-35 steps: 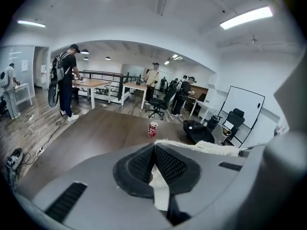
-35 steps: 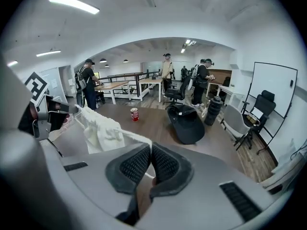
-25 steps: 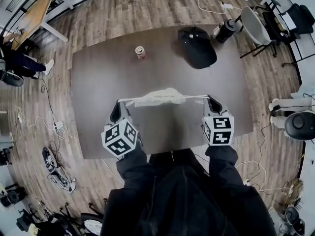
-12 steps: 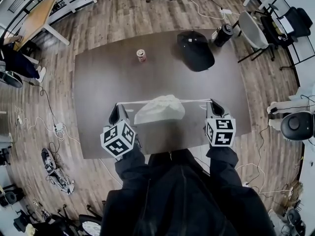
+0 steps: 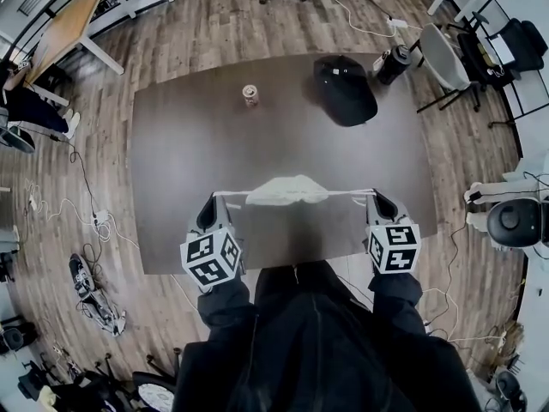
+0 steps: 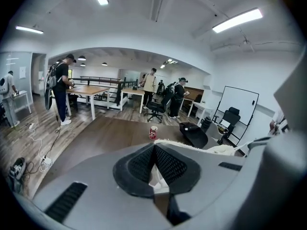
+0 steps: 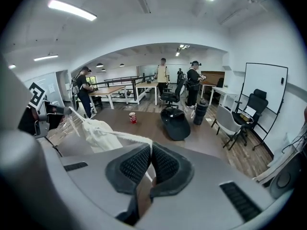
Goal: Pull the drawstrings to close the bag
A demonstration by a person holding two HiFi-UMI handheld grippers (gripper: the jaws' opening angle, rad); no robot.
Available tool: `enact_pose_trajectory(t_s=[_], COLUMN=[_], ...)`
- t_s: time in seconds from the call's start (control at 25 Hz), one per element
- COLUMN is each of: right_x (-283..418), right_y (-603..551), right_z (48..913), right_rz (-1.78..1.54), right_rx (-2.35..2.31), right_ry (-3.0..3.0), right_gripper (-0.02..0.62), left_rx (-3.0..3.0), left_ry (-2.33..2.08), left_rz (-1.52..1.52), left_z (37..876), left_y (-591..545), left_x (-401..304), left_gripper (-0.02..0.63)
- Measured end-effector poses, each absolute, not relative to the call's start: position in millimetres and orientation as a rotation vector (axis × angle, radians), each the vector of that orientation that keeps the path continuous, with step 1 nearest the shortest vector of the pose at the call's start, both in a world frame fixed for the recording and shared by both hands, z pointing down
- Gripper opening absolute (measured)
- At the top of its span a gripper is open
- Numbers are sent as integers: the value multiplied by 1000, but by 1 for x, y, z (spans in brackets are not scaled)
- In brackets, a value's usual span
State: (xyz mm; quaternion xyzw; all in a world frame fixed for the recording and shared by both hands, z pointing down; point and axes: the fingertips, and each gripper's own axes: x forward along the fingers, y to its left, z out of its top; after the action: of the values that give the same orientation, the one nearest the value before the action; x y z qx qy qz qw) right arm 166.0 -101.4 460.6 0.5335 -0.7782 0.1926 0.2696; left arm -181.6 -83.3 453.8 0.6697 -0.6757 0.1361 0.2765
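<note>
A cream cloth bag (image 5: 287,190) hangs bunched above the dark table (image 5: 189,144), midway between my two grippers. Its white drawstrings run taut to both sides. My left gripper (image 5: 214,201) is shut on the left drawstring (image 6: 184,145), which comes out between the black pads (image 6: 168,164). My right gripper (image 5: 376,199) is shut on the right drawstring (image 7: 122,136), pinched at the tips. In the right gripper view the bag (image 7: 98,131) dangles off the cord, with the left gripper (image 7: 41,115) behind it. The left gripper view shows only a bit of the bag (image 6: 229,149).
A soda can (image 5: 250,94) stands at the far middle of the table. A black cap (image 5: 345,89) lies at the far right, with a dark bottle (image 5: 396,61) and a grey chair (image 5: 442,45) beyond it. The table's near edge (image 5: 283,264) is just under my grippers. People stand in the background.
The bag, which hung loose and wide half a second ago, is now drawn up into a narrow bunch. Both grippers have moved slightly apart, with the strings still taut.
</note>
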Motion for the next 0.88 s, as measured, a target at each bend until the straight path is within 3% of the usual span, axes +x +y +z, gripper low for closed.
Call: enact_pose_trajectory(t_s=[0.4, 0.88], right_x=[163, 121], right_y=[-73, -138], right_z=[431, 604], right_rz=[564, 621], right_rx=[1310, 927], right_ry=[-2186, -2018], right_gripper=[26, 26], left_rx=[1871, 1804], left_ry=[-1767, -1514], left_rz=[507, 806], left_z=[433, 607], left_y=[-52, -103], left_x=[-178, -167], left_gripper=[34, 34])
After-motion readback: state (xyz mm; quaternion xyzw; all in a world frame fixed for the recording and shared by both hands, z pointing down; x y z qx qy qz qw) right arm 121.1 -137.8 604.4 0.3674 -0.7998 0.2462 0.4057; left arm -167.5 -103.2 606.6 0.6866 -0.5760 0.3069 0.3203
